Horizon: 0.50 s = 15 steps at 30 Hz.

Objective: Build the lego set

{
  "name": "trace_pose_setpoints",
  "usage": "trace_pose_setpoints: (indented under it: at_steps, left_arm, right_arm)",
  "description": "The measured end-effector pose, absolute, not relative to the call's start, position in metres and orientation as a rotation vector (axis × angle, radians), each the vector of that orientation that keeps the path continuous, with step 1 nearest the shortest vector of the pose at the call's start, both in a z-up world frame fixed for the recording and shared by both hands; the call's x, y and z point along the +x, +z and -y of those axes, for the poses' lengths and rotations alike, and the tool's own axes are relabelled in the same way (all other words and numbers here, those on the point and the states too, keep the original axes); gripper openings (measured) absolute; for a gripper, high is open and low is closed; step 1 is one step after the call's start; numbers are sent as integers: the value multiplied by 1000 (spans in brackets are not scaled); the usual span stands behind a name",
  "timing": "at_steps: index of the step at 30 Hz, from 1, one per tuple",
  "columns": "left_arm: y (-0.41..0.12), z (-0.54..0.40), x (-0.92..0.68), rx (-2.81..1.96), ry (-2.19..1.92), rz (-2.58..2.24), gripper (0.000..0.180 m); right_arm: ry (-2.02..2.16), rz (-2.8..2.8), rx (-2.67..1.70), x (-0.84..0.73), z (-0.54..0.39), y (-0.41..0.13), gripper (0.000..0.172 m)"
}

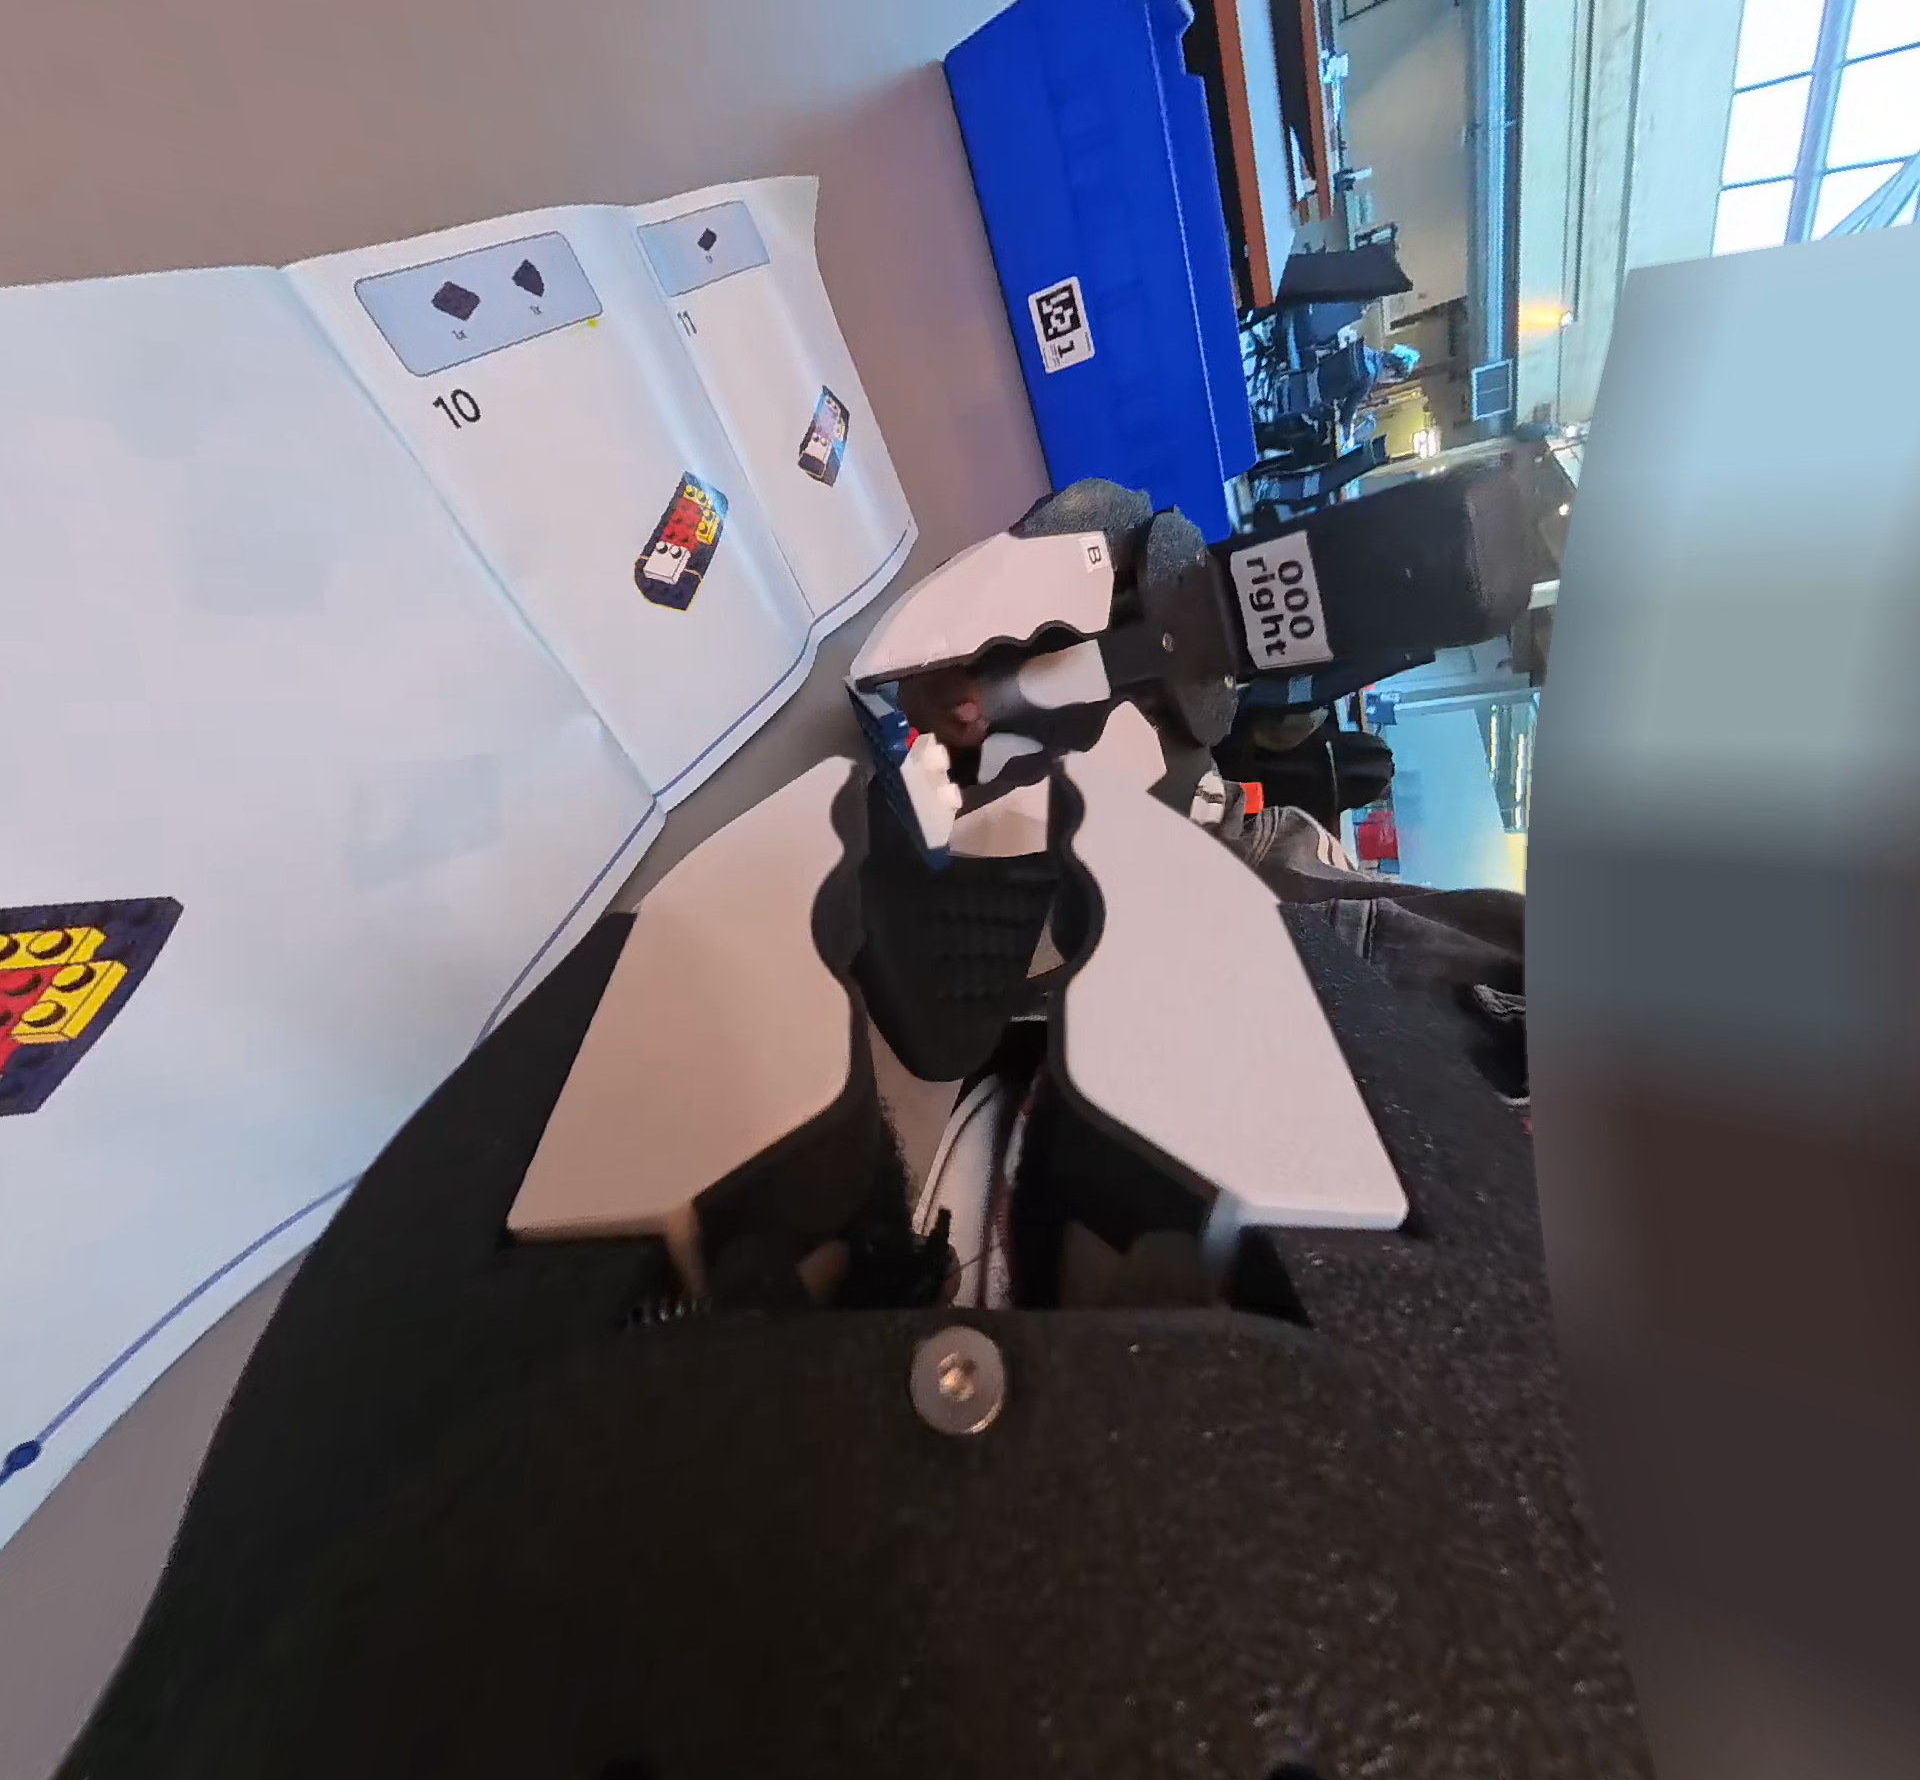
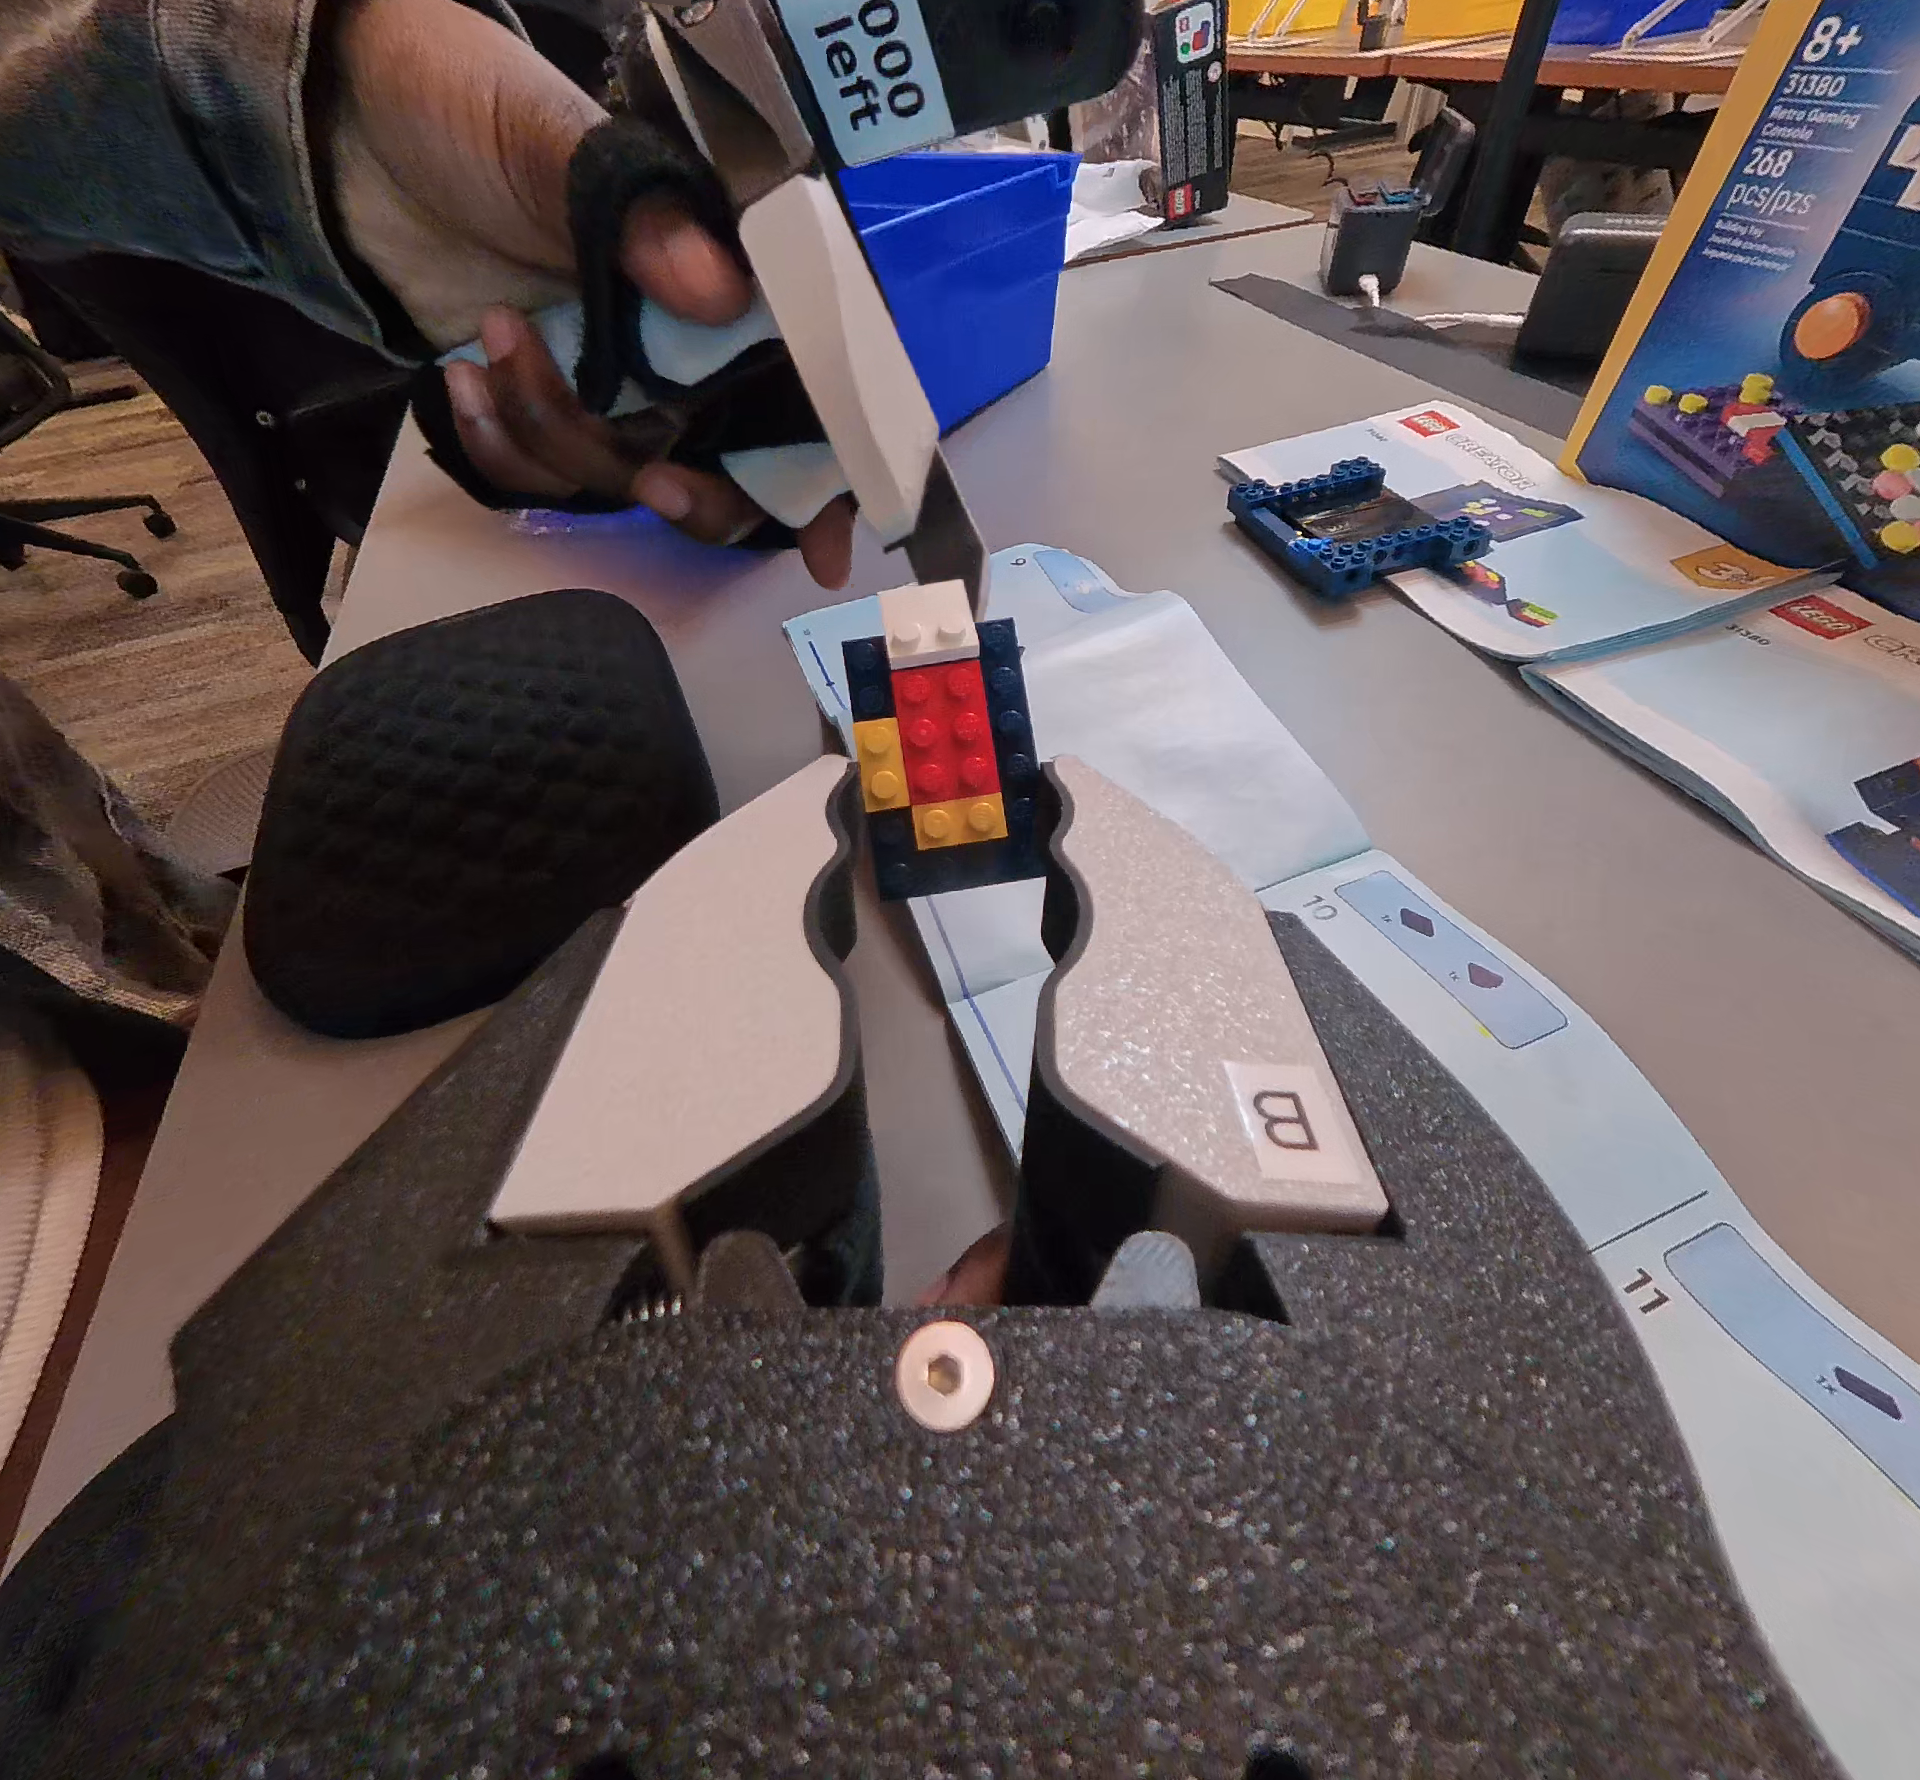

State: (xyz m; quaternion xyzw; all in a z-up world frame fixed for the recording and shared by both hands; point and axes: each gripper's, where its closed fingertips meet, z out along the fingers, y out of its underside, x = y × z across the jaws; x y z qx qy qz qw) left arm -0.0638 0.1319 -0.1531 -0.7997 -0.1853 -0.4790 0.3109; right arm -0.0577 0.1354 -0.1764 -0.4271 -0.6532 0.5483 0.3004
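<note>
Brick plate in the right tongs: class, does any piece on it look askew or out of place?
Yes. On the dark blue plate, clamped at its sides by the right tongs, the red and yellow bricks sit flush, but the white brick overhangs the plate's far edge, where a left tongs finger meets it.

Opposed close wrist views share brick plate point(image 2: 940, 759).

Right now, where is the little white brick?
In the right wrist view, the white brick sits atop the dark blue plate, just above the red bricks, under the left claw.
</note>
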Motion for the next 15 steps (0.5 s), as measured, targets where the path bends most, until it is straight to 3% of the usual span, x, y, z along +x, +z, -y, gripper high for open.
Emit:
trace_pose_setpoints:
  at_steps: [15]
  left_arm:
    - [-166,-130,-59,-2240,-1181,364,10]
  right_arm:
    - [1375,1758,-1101,-57,-134,-179,32]
